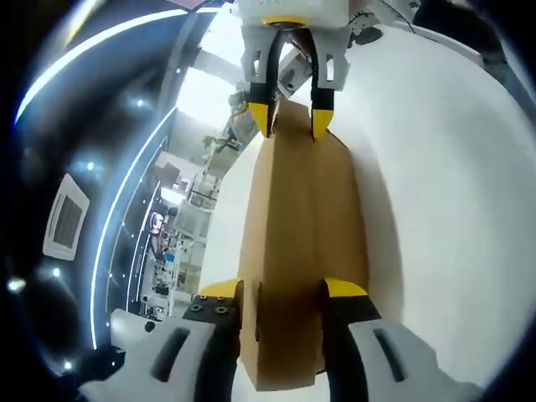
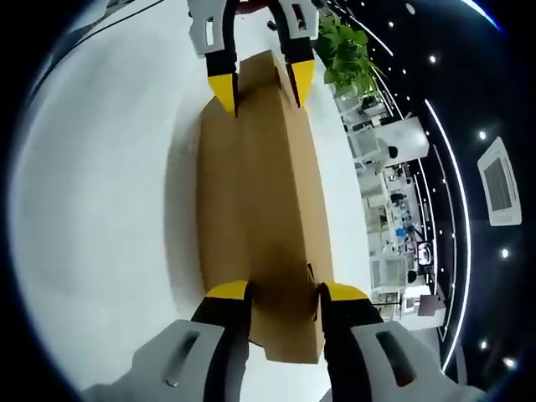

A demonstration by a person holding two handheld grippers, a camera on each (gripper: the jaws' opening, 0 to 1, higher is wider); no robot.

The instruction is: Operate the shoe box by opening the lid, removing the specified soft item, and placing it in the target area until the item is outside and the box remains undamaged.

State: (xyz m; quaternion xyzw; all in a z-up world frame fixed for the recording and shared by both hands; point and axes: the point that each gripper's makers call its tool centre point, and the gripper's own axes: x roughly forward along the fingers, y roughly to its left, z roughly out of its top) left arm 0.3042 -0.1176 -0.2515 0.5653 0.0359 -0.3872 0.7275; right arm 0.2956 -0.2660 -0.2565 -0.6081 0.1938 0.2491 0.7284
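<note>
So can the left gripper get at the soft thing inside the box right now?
Probably not. The left gripper and right gripper each clamp an end of the shoe box, whose lid looks shut over whatever's inside.

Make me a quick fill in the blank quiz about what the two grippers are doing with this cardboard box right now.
1. The box is made of brown ____.
2. The left gripper and the right gripper clamp ____ ends of the box.
3. The jaw tips of both grippers are coloured ____.
4. The box sits on a ____ surface.

Missing words: cardboard; opposite; yellow; white

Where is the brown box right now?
The shoe box lies on the white table, held at both ends: the left tool grips one, the right tool the other.
</note>
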